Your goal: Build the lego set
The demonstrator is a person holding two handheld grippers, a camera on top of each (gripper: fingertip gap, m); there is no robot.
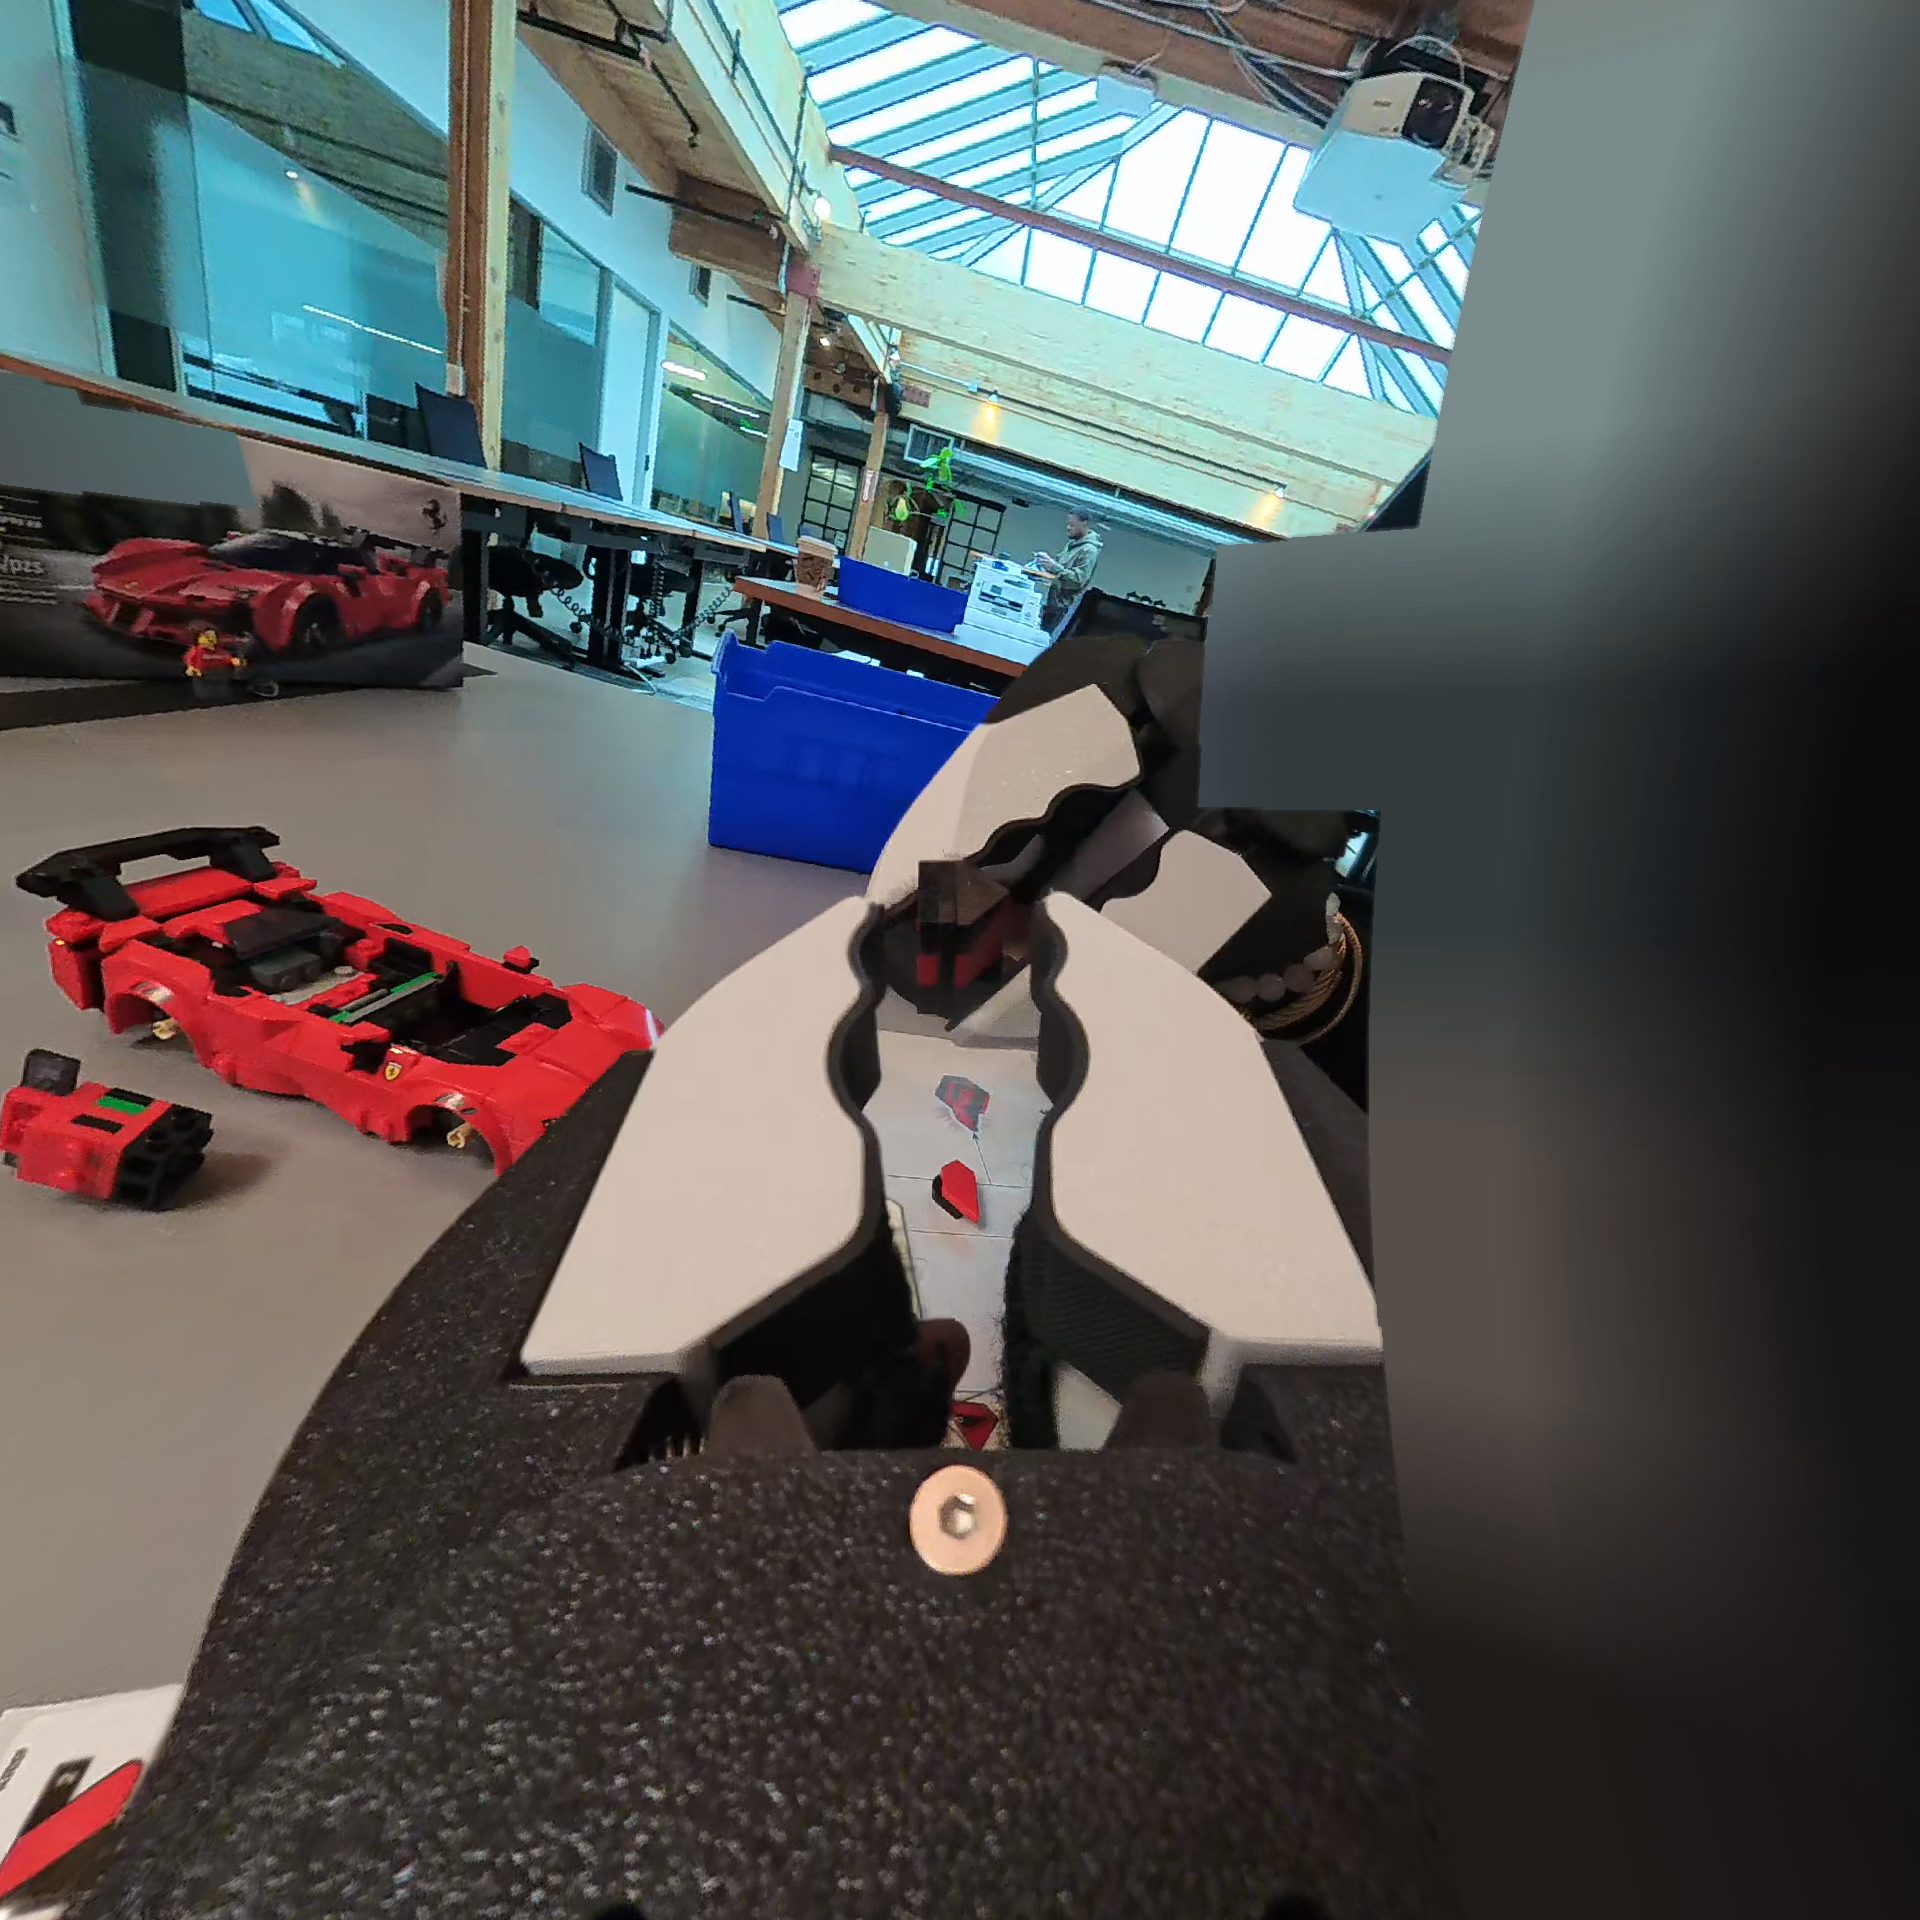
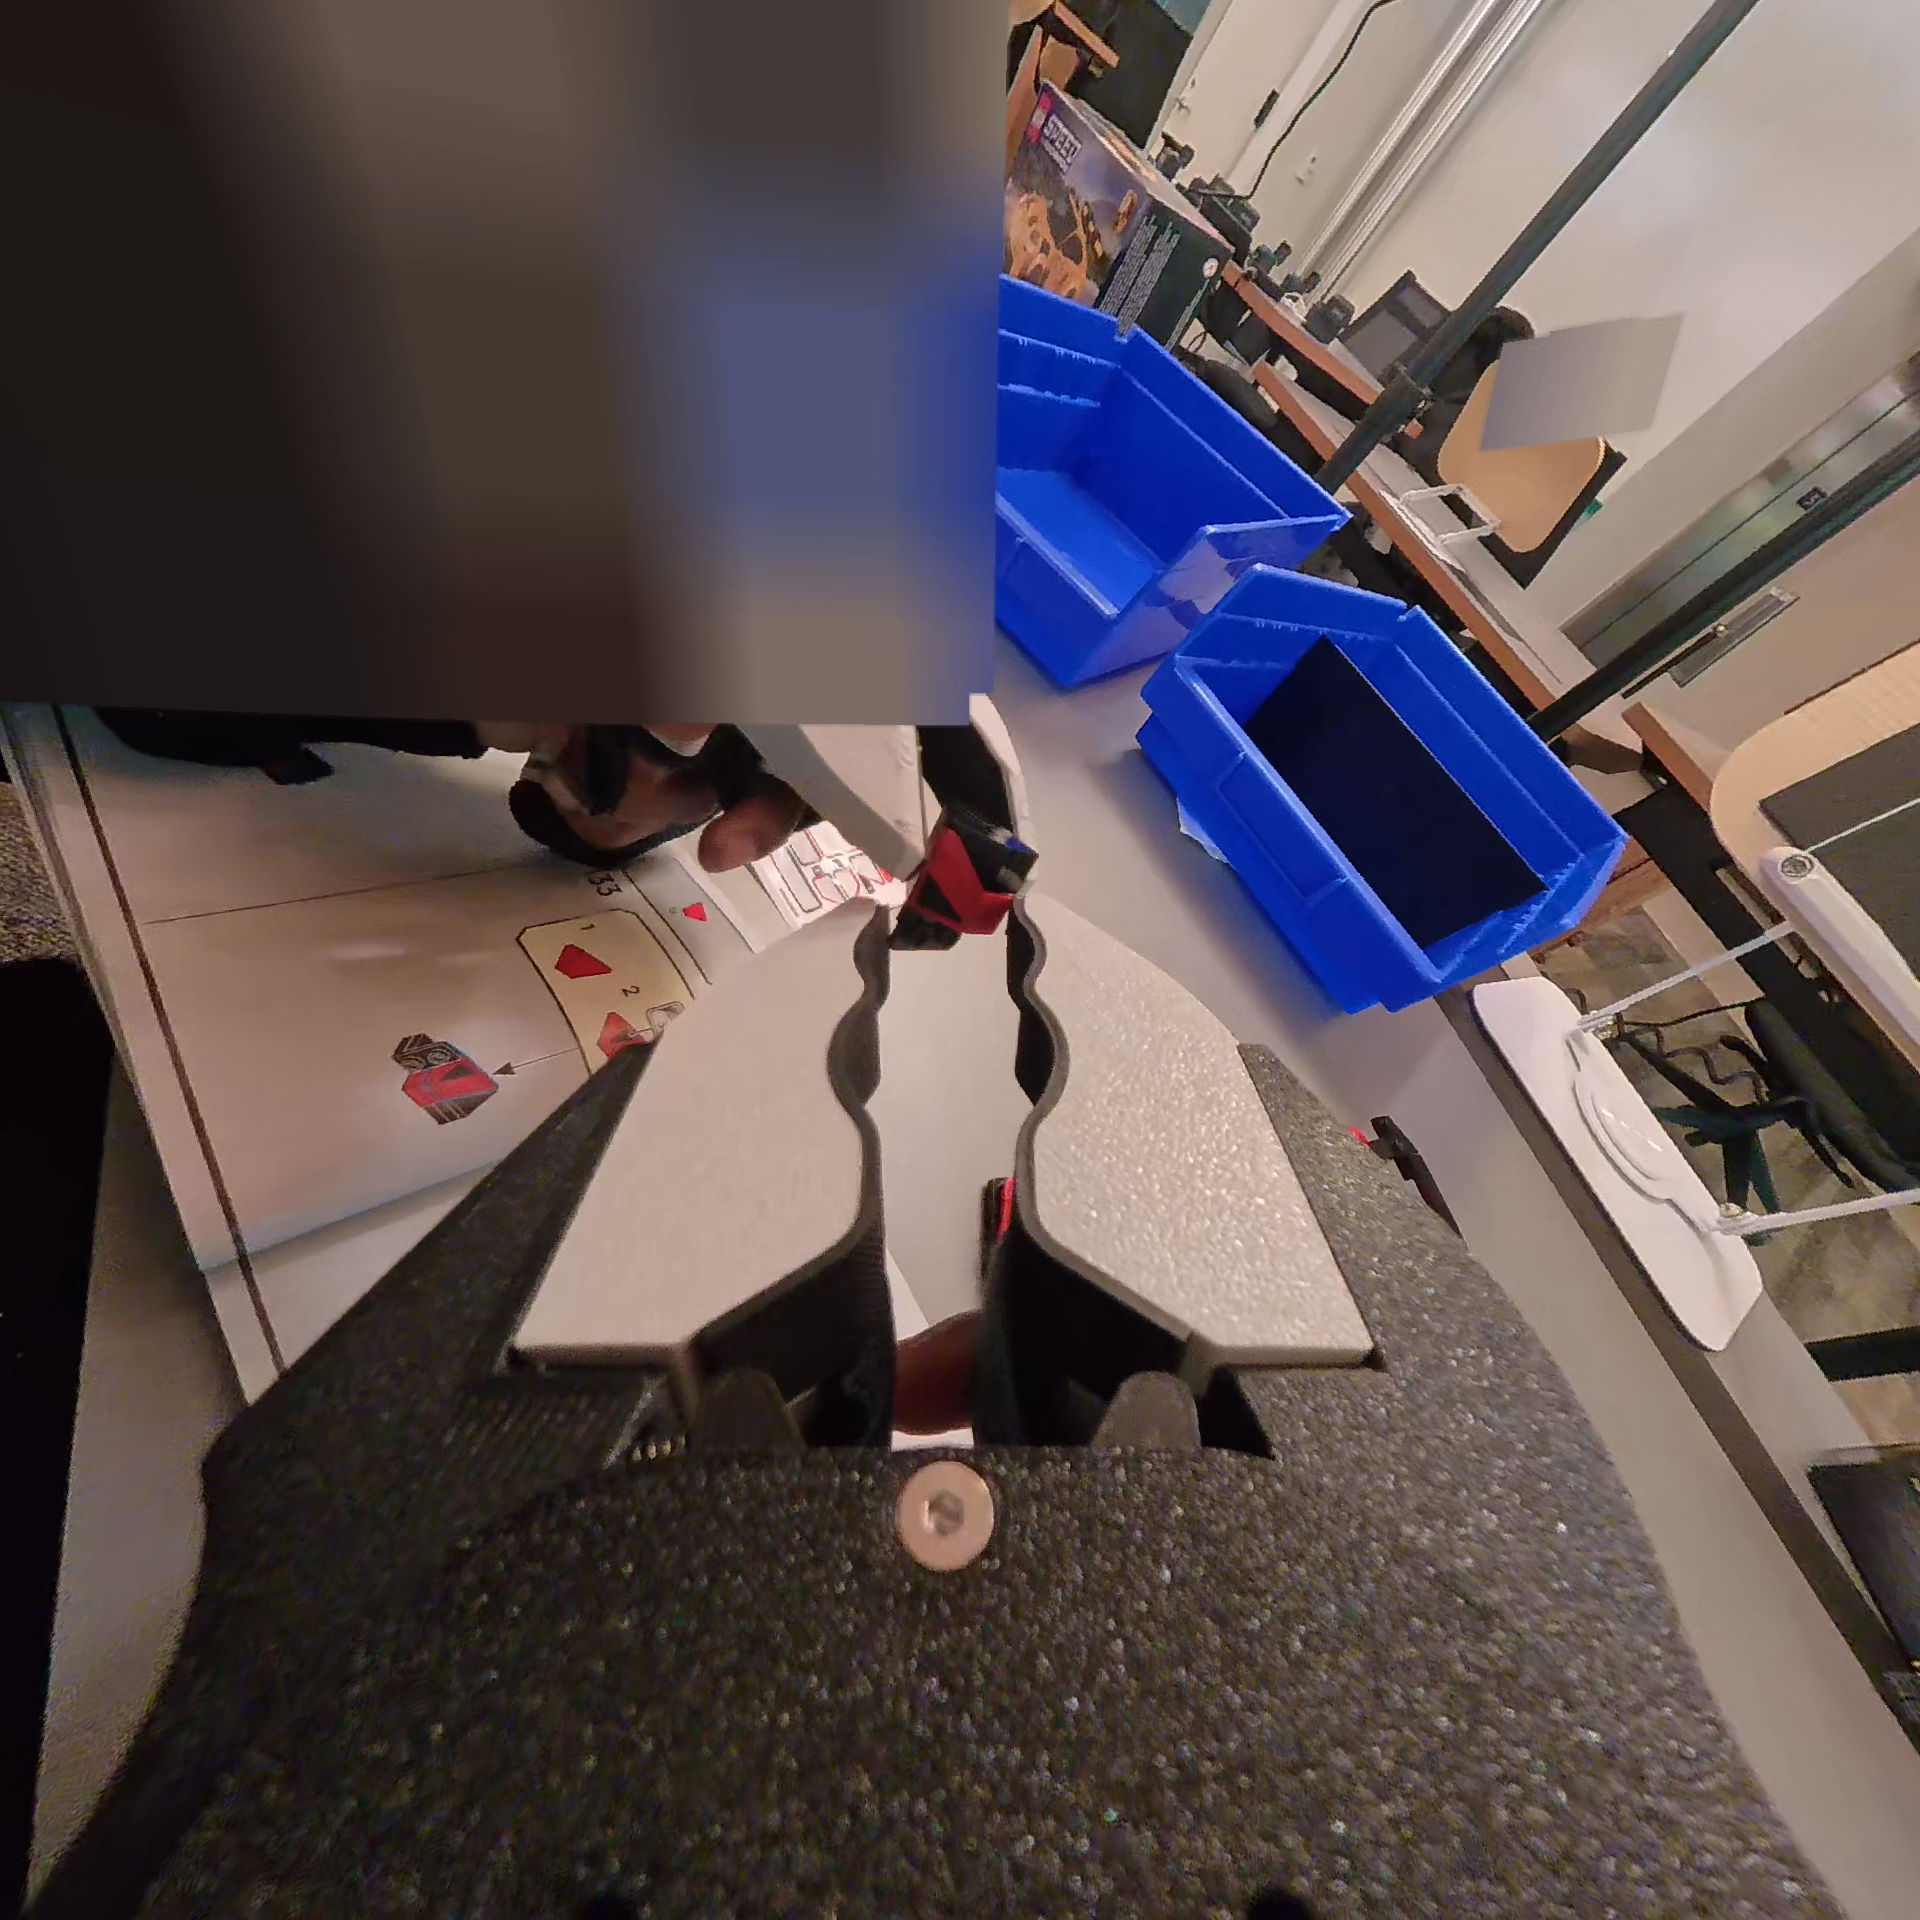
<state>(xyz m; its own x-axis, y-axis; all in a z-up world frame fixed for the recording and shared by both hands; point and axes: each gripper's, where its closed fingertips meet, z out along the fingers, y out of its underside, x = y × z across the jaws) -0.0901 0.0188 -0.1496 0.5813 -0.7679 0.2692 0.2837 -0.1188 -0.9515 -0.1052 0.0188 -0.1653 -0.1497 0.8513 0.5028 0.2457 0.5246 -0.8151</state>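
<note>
Red-and-black, rigid and light, the small sub-assembly (image 1: 961, 951) sat clamped at your left gripper's (image 1: 956, 935) tips, the right gripper (image 2: 945, 935) pinching it too, so you needed flat-side grips.

We are in an open-plan office in a converted loft. Far off we see long rows of desks (image 1: 623, 520) with dark office chairs (image 1: 520, 592), glass-walled rooms (image 1: 260, 260) on the left, exposed timber beams (image 1: 1039, 312) under a skylight (image 1: 1195, 208), a ceiling projector (image 1: 1392, 145) and a printer (image 1: 1003, 603). Blue storage bins (image 2: 1382, 790) sit on our grey table (image 1: 416, 790).
</note>
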